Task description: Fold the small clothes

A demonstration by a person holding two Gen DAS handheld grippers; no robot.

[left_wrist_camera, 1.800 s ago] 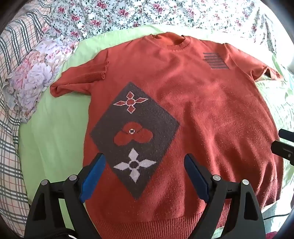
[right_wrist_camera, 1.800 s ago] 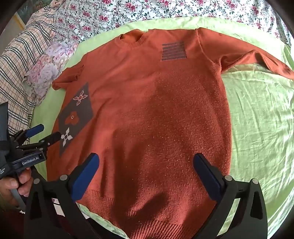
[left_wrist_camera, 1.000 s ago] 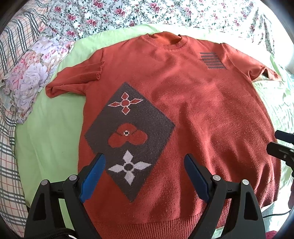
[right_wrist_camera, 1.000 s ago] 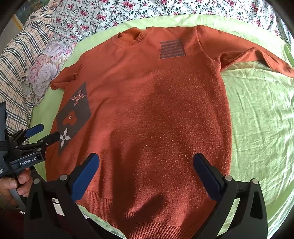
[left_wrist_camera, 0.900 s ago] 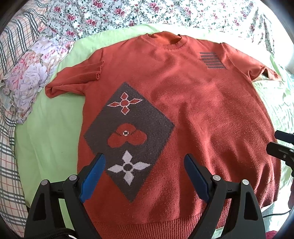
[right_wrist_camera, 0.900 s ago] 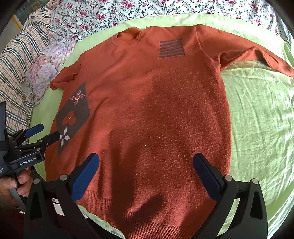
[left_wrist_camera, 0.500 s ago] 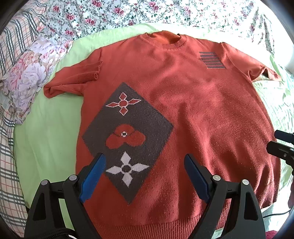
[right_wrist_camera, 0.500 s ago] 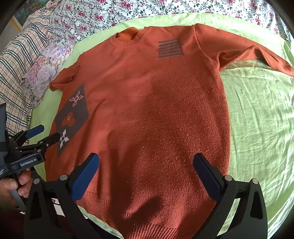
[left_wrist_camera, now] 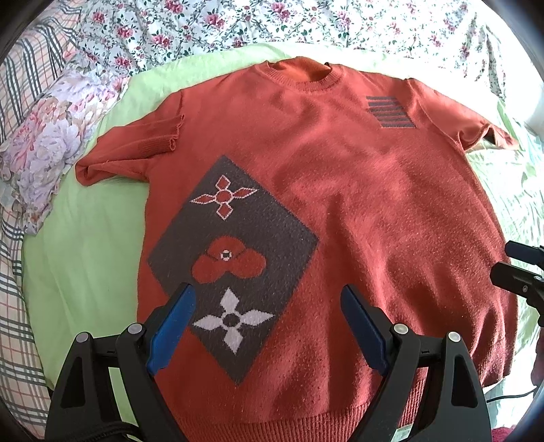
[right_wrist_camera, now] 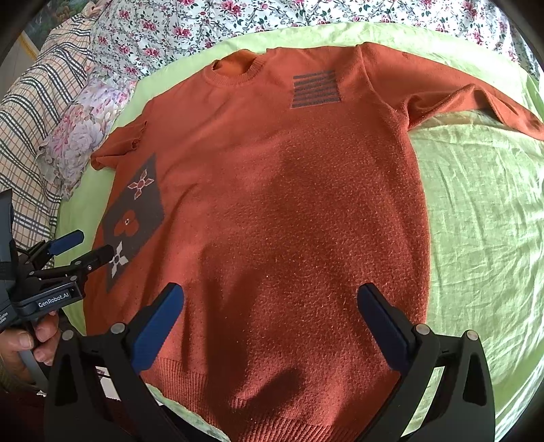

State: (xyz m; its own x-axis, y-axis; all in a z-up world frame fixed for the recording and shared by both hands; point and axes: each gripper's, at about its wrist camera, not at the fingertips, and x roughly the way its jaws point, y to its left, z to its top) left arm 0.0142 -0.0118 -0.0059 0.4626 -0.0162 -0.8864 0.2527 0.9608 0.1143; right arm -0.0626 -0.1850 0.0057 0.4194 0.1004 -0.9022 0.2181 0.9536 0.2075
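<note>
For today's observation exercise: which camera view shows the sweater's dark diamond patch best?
The left wrist view: the diamond patch sits large and central, all three motifs clear. The right wrist view shows it small and foreshortened at the left.

Sunlit green sheet (right_wrist_camera: 476,210), floral bedding (left_wrist_camera: 272,23).

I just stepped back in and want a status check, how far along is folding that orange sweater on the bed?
Done: the orange sweater lies spread face up on the green sheet, with its left sleeve doubled back on itself. In hand: nothing; the left hand-held gripper and the right hand-held gripper are both open above the hem. Left: every fold, sleeves and body.
</note>
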